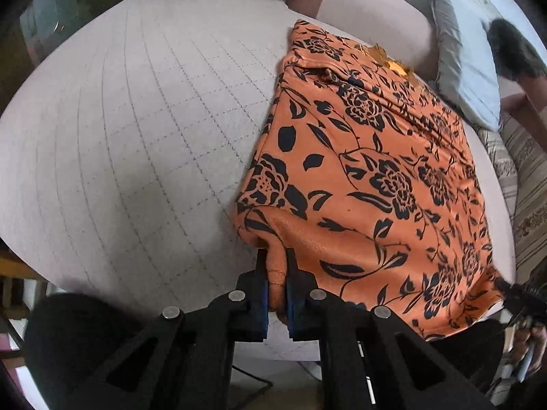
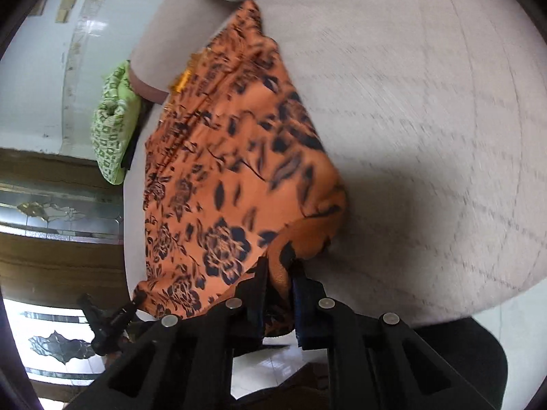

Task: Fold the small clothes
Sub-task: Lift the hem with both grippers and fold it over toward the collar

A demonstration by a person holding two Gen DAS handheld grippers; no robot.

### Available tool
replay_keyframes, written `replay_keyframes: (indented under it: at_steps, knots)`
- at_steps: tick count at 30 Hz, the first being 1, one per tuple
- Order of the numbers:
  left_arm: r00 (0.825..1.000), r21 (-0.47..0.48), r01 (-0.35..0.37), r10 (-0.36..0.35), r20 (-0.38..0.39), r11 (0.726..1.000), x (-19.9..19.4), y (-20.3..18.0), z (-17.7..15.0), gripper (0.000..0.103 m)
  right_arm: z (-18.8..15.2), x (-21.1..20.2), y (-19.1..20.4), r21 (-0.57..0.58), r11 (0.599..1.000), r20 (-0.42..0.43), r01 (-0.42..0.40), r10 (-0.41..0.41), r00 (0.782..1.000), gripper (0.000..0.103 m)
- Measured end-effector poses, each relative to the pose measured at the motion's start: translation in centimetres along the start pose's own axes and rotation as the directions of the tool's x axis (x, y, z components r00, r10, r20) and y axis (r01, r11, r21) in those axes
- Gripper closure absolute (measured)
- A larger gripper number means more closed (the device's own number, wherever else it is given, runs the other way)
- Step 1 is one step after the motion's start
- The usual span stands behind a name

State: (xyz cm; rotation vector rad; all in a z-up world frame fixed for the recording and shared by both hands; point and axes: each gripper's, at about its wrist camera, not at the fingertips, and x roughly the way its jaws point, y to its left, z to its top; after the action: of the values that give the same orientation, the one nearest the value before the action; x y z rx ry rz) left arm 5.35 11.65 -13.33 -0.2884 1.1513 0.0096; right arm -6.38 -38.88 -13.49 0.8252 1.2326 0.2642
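Left wrist: left hand-held gripper [image 1: 277,283] pinches a near corner of one orange floral garment [image 1: 369,171], spread ahead and rightward over the quilted bed [image 1: 136,130].
Right wrist: right hand-held gripper [image 2: 277,287] clamps another corner.
Handling: looks soft, light, floppy; hem corners seem best.
Count: one garment, two grippers.

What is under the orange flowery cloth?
The orange flowery cloth lies on a grey quilted cover, which shows beside it. Anything else beneath is hidden. Both tools, left and right, pinch its near edge.
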Motion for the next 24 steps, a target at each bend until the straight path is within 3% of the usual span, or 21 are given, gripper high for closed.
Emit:
replay_keyframes:
  at_steps: [3,7,11,13,15,17,18,19,21,22,24]
  knots:
    - [0.999,0.039,0.029,-0.031,0.035,0.999,-1.3,-1.0,2.2,0.095,0.8,-0.5,0.8,-0.023,1.000,0.012,-0.014,0.014,1.000,0.090]
    - [0.985,0.096,0.083,-0.096,0.141,0.992,-3.6,-3.2,9.5,0.095,5.1,-1.4,4.8,-0.115,0.990,0.050,-0.077,0.083,0.995,0.090]
    - [0.967,0.135,0.082,-0.112,0.231,0.987,-3.1,-5.3,19.3,0.095,13.7,-2.0,9.8,-0.199,0.970,0.130,-0.137,0.165,0.978,0.090]
    - [0.967,0.114,0.090,-0.115,0.229,0.989,-0.7,-5.9,25.0,0.095,18.8,-1.6,11.1,-0.178,0.969,0.165,-0.171,0.200,0.966,0.090]
    - [0.972,0.028,0.086,-0.090,0.219,0.996,3.3,-5.5,29.9,0.092,24.3,-0.1,11.6,-0.141,0.979,0.195,-0.150,0.176,0.965,0.090]
    - [0.988,-0.026,0.068,-0.064,0.137,0.997,8.6,-5.0,33.4,0.056,29.5,2.9,10.6,-0.076,0.992,0.236,-0.099,0.114,0.965,0.088]
    - [0.998,-0.071,0.009,-0.005,0.055,0.997,11.9,-4.3,34.5,0.035,30.9,4.2,9.8,-0.061,0.996,0.232,-0.072,0.084,0.969,0.082]
    - [0.999,-0.075,-0.019,0.021,0.028,0.997,13.8,-3.9,34.7,0.035,32.3,6.6,8.1,0.004,1.000,0.192,0.007,-0.007,0.981,0.077]
    - [0.999,-0.062,-0.048,0.050,0.022,0.997,15.7,-2.7,34.3,0.035,32.1,9.2,5.8,0.073,0.990,0.149,0.123,-0.132,0.980,0.052]
    - [0.998,-0.057,-0.038,0.041,0.049,0.998,15.3,-2.0,33.8,0.035,31.3,9.5,5.2,0.064,0.992,0.157,0.110,-0.119,0.980,0.045]
    - [0.993,-0.048,-0.022,0.028,0.111,0.999,13.6,-0.9,32.8,0.034,29.2,8.3,5.3,0.016,0.995,0.228,0.103,-0.104,0.968,0.042]
